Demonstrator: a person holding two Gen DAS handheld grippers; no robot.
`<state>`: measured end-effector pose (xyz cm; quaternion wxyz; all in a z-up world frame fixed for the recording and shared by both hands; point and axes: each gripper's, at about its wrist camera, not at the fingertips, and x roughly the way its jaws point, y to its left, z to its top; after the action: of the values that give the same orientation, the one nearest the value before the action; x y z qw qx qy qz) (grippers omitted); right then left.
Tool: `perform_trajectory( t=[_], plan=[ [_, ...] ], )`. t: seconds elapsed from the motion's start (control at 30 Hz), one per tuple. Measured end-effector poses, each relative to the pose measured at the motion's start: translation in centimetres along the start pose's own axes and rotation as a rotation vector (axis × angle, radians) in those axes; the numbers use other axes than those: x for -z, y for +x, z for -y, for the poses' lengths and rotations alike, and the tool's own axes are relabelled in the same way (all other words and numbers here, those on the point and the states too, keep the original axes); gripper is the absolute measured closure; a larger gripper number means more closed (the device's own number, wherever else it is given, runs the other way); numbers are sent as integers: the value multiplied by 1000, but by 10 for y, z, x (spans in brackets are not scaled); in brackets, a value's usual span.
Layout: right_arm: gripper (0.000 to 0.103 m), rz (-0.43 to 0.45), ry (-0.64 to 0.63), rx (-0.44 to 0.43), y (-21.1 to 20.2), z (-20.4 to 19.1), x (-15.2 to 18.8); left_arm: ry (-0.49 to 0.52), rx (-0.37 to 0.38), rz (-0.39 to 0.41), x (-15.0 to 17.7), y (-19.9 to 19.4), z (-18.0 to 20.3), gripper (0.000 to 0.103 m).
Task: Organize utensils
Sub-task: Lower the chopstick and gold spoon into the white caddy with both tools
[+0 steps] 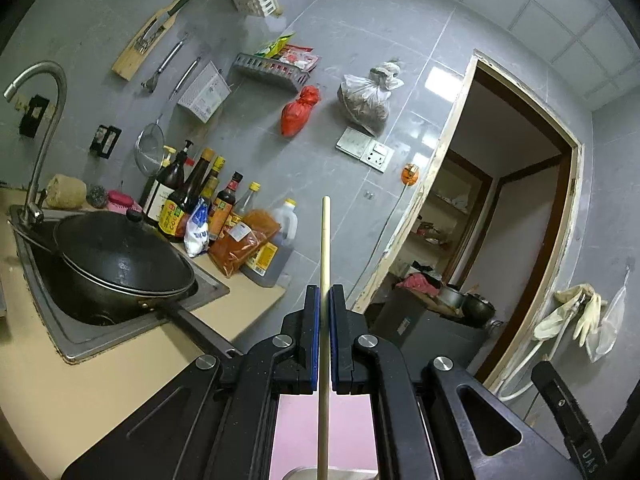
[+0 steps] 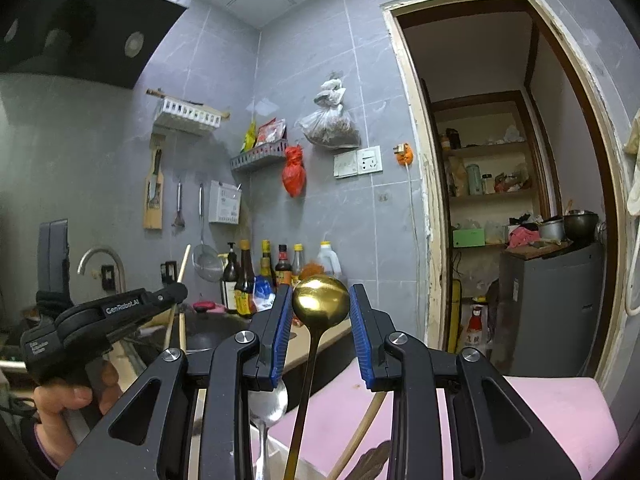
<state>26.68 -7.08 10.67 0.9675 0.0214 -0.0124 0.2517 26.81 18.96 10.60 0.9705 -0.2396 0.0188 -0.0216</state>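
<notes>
Left gripper [image 1: 325, 292] fills the bottom of the left wrist view. Jaws together, clamped on chopstick [image 1: 326, 232]. Stick runs from 6 o'clock straight up through the pads, tip standing past the fingertips toward 12. Pink surface [image 1: 348, 432] under the gripper at 6.

Rest of the left view:
- Black wok [image 1: 120, 256] with lid at 9 o'clock, sitting in steel sink [image 1: 80, 340], handle pointing toward 5.
- Faucet [image 1: 44, 128] at 10.
- Sauce bottles [image 1: 188, 200] against the wall, just right of the wok.
- Red bag [image 1: 298, 112] and clear bag [image 1: 366, 100] hanging on the grey tiles around 12.
- Doorway [image 1: 516, 208] at 3.

Right gripper [image 2: 320, 300] low centre in the right wrist view. Jaws part-way apart, blue pads touching both edges of gold spoon [image 2: 320, 300] at its bowl, so clamped on it. Bowl sits at the fingertips, handle trailing down to 6 o'clock.

Below the jaws:
- Silver spoon [image 2: 269, 400] at 7, bowl up.
- Curved wooden handle [image 2: 360, 432] at 5.
- Cannot tell what these two stand in.
- Same pink surface under them.

At 8 o'clock in this view, hand [image 2: 64, 400] wrapped round the left gripper's grip, chopstick poking up through its closed tips toward 11. Range hood [image 2: 80, 20] at 10, bottles behind the spoon bowl, doorway at 3.
</notes>
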Motion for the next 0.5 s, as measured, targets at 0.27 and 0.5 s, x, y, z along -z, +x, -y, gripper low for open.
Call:
perform_trajectory(
  t=[0.27,0.5],
  plan=[
    [76,-50,-65,-3,1,-10,16,113,5,25,20,-13,13,101],
    [64,-95,-105,-7,-4,-14,22,180,58,-121,27,-14,20,73]
  ],
)
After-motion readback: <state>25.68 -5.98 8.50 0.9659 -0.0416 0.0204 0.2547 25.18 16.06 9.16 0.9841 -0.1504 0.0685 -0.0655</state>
